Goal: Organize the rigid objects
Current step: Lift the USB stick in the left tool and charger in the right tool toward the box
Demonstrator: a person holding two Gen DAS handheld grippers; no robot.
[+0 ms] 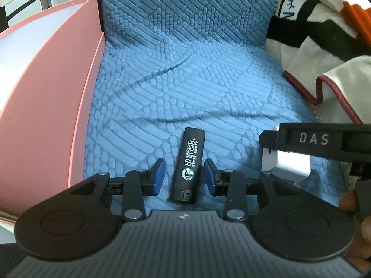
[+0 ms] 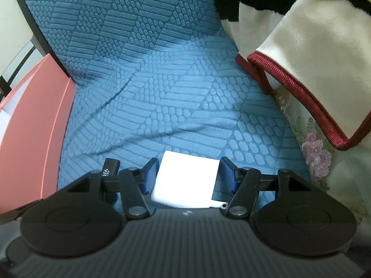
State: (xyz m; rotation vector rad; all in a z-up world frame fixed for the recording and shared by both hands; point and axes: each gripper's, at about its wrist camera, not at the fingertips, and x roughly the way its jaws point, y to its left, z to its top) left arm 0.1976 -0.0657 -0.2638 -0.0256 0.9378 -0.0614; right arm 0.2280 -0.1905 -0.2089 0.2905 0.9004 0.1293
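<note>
Left wrist view: black lighter (image 1: 187, 165) with white printed characters lay on the blue textured cover (image 1: 197, 74) at lower centre, between the parted pads of the left gripper (image 1: 184, 176), gaps visible on both sides. Pink box (image 1: 46, 88) stood at frame left.

Right wrist view: white charger (image 2: 186, 180) sat between the right gripper (image 2: 187, 177) pads; left pad contact could not be determined, right pad stood clear. Its near end was cut off by the gripper body.
</note>
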